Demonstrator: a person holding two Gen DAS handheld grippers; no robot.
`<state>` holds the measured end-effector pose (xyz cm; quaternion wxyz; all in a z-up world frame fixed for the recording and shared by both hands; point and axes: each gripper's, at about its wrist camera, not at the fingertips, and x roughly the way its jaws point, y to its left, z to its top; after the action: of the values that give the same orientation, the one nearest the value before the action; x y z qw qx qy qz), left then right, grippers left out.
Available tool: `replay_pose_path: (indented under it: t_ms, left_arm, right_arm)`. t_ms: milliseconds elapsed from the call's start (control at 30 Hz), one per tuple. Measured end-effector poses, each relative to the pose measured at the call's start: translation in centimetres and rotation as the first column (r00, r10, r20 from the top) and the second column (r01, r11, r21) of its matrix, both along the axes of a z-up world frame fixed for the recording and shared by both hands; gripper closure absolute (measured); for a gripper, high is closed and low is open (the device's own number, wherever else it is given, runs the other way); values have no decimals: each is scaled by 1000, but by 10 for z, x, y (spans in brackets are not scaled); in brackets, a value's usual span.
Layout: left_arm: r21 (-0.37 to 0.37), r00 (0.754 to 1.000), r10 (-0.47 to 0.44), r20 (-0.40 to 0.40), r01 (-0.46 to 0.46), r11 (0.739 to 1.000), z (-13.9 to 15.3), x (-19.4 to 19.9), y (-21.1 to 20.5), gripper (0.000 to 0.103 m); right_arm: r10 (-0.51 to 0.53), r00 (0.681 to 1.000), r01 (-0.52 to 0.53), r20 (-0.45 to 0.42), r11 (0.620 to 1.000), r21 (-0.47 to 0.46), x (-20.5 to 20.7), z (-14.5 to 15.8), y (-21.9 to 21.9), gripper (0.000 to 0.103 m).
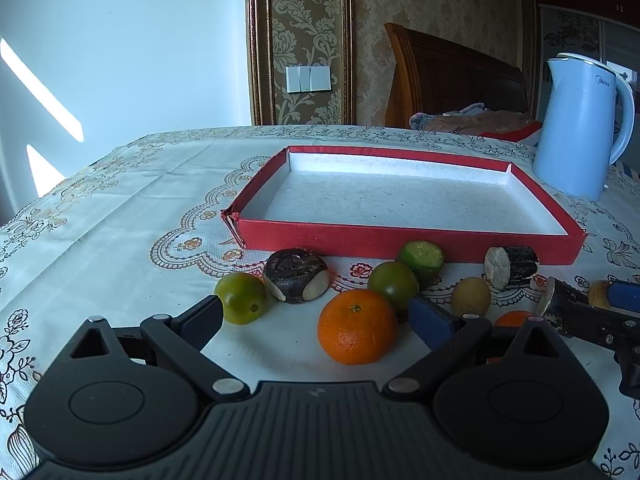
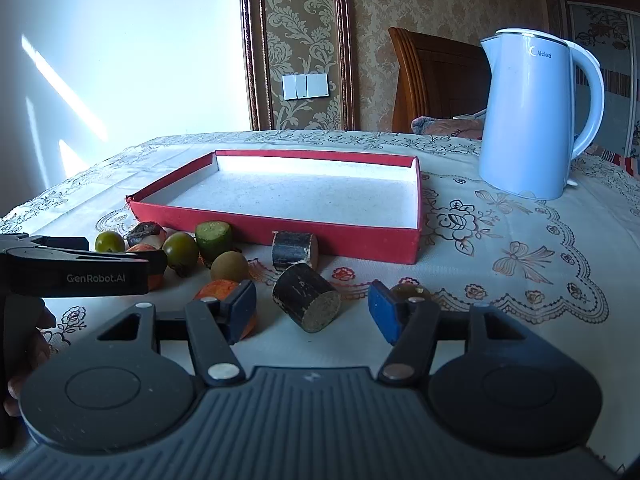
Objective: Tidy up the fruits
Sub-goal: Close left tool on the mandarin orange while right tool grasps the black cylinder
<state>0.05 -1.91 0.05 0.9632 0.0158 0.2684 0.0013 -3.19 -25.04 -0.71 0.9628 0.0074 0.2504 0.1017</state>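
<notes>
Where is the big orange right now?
In the left wrist view, the big orange sits on the tablecloth between the open left tool fingers, just in front of a green fruit and the red tray.

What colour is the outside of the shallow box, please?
Red outside, white inside; the box shows best in the left wrist view.

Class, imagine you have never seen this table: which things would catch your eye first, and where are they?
The red tray sits mid-table with nothing in it. In front of it lies a loose row of fruit, the bright orange nearest, between the open fingers of the left gripper. A pale blue kettle stands at the back right.
</notes>
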Motion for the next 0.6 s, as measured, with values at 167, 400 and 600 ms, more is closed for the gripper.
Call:
replay_pose_path:
  t_ms: [167, 400, 600]
  left_arm:
    - [-2, 1000, -2, -4, 2, 1000, 0, 0, 0, 3]
    - [-4, 1000, -16, -13, 16, 1000, -1, 2, -2, 3]
    - [-18, 1000, -16, -13, 16, 1000, -1, 1, 0, 3]
  right_arm:
    - [4, 1000, -4, -7, 1000, -10, 4, 0, 1, 42]
    - [15, 1000, -15, -15, 1000, -25, 9, 0, 2, 42]
    - [34, 999, -36, -40, 998, -43, 18, -1, 5, 42]
